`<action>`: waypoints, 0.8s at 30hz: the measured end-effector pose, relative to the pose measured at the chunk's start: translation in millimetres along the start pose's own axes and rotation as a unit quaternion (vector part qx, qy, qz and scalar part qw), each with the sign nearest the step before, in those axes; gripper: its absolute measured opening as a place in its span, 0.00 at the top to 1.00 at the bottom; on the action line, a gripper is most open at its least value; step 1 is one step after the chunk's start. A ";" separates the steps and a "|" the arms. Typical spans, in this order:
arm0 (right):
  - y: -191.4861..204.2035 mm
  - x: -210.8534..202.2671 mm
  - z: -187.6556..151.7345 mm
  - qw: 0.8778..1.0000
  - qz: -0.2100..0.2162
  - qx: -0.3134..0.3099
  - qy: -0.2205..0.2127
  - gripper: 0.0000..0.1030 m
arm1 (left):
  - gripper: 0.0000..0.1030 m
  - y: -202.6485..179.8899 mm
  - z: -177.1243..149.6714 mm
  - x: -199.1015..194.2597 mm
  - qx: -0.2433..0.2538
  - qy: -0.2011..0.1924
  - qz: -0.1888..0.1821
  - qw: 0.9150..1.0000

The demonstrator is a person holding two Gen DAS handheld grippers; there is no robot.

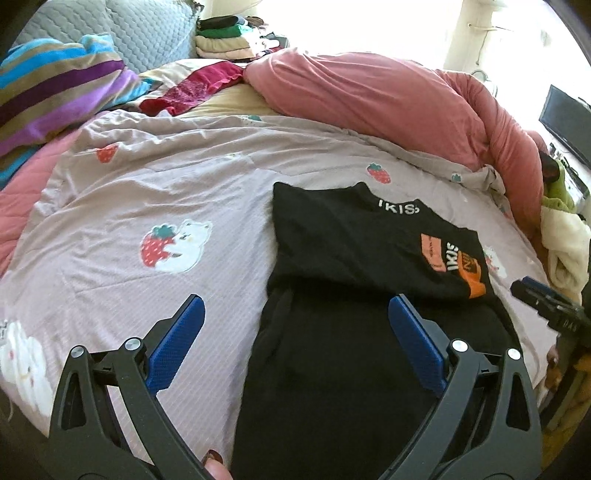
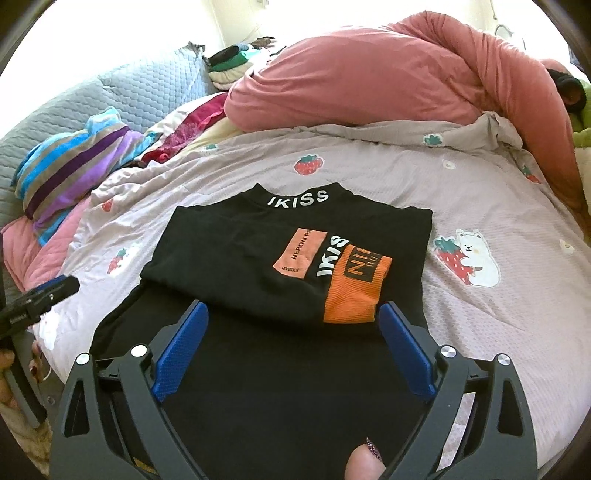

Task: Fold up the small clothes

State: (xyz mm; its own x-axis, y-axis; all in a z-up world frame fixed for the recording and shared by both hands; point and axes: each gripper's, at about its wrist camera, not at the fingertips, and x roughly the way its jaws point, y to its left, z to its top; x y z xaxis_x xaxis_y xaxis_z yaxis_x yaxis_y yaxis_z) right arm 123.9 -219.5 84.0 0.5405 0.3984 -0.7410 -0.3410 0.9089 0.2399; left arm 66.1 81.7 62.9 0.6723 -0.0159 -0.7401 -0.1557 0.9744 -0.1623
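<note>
Two wrist views over a bed [image 1: 92,206] covered with a pale mauve sheet printed with strawberries and white bears. The black knit top with white "IKISS" lettering on the collar and orange printed patches [image 1: 354,236] [image 2: 280,236] lies flat on the sheet, partly folded: its upper part, collar toward the far side of the bed, lies doubled over a longer black lower portion that runs toward the cameras.

Left tool [image 1: 295,314], black frame with blue ribbed pads: released, jaws spread wide, nothing between the pads. It hangs above the left edge of the garment, one finger over bare sheet, the other over black fabric. A fingertip with a dark-painted nail [image 1: 214,458] shows at the bottom edge.

Right tool [image 2: 291,321], same build: released, jaws spread wide and empty, above the near black portion of the top, its fingertips close to the folded edge and the orange patch. A thumb [image 2: 364,465] shows at the bottom edge.

Each view catches the other tool at its margin.

Background: a rumpled salmon-pink duvet [image 1: 369,96] along the far side, a blue, purple and tan striped cloth [image 1: 59,92] at far left, a dark red garment [image 1: 199,86], a grey quilted cushion [image 1: 147,33] and a stack of folded clothes [image 1: 225,40].
</note>
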 end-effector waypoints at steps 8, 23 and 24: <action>1.1 -10.7 -9.8 1.000 0.004 -0.005 -0.001 0.10 | 0.09 11.7 -18.3 -16.7 -0.009 0.002 0.018 1.000; -7.1 -26.8 -43.1 1.000 -0.005 -0.004 0.015 0.10 | 0.09 14.8 -53.7 -29.1 -0.011 0.016 0.025 0.999; -8.0 -26.8 -46.6 1.000 -0.007 -0.004 0.019 0.10 | 0.09 14.8 -56.4 -28.6 -0.010 0.019 0.025 0.999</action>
State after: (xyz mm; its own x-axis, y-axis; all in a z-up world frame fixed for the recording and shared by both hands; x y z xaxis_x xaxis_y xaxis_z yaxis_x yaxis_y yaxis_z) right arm 76.3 -243.2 72.8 0.5164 0.3802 -0.7673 -0.3390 0.9136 0.2245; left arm 3.7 84.0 44.8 0.6357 0.0249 -0.7715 -0.2044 0.9692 -0.1371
